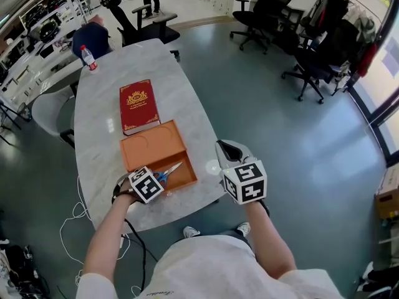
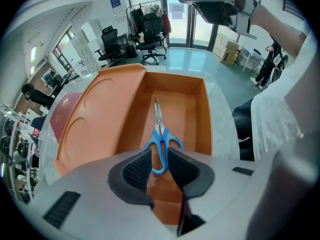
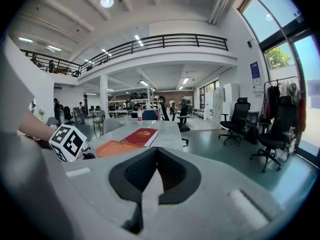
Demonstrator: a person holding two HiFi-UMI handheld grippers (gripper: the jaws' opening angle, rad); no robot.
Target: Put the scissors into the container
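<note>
Left hand-held gripper pinching blue-handled scissors, over orange rectangular container

A large open-plan office hall: swivel office chairs on a glossy floor, desks crowded with equipment, a long marble bench, a railed mezzanine, tall windows.
</note>
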